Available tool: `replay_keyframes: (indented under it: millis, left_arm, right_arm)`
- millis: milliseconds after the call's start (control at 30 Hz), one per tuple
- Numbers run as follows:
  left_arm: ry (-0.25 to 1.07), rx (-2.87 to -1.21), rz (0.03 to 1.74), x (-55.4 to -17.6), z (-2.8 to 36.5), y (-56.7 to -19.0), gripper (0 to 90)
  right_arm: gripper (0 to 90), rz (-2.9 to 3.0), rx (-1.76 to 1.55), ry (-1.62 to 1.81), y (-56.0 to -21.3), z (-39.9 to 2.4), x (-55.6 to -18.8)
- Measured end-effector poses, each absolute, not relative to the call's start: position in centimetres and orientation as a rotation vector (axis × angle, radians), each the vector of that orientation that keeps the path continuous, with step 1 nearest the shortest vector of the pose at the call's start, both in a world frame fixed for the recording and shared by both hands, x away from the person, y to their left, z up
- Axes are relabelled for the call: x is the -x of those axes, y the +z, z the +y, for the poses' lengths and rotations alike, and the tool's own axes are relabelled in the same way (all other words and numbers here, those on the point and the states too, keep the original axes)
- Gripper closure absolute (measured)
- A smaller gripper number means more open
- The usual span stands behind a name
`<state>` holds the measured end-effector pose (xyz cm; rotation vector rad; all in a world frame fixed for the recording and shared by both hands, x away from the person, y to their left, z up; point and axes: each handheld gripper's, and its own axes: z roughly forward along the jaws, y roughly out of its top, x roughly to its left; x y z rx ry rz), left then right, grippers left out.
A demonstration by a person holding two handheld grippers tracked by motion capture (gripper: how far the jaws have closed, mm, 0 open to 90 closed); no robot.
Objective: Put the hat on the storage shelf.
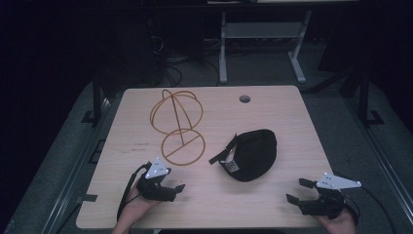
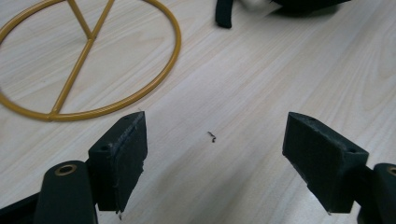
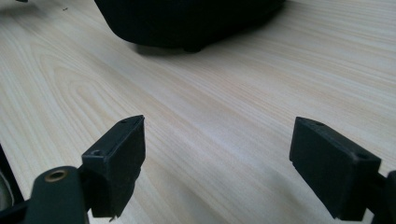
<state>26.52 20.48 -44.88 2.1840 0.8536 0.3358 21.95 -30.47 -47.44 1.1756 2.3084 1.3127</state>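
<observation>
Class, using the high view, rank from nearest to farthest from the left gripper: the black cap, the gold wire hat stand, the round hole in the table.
1. Gold wire hat stand, just beyond the left gripper.
2. Black cap, to its right.
3. Round hole, at the far edge.

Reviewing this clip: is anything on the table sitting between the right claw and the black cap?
Nothing visible does. The right claw, jaws open, faces the black cap across bare wooden table. The gold wire stand sits off to the cap's left, nearer the left claw.
</observation>
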Motion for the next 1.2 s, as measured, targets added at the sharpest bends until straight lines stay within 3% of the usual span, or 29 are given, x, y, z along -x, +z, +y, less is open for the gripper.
replay_keyframes:
  millis: [500,1200]
  left_arm:
    - [0.277,-2.145,0.814,-26.0,19.7,-44.1,18.0]
    - [0.209,-2.161,0.588,-26.2,13.7,-39.7,17.4]
  right_arm:
    - [17.5,2.280,-1.160,1.338,-47.2,-30.5,-21.7]
    - [14.6,2.277,-1.175,1.366,-47.2,-30.7,-21.8]
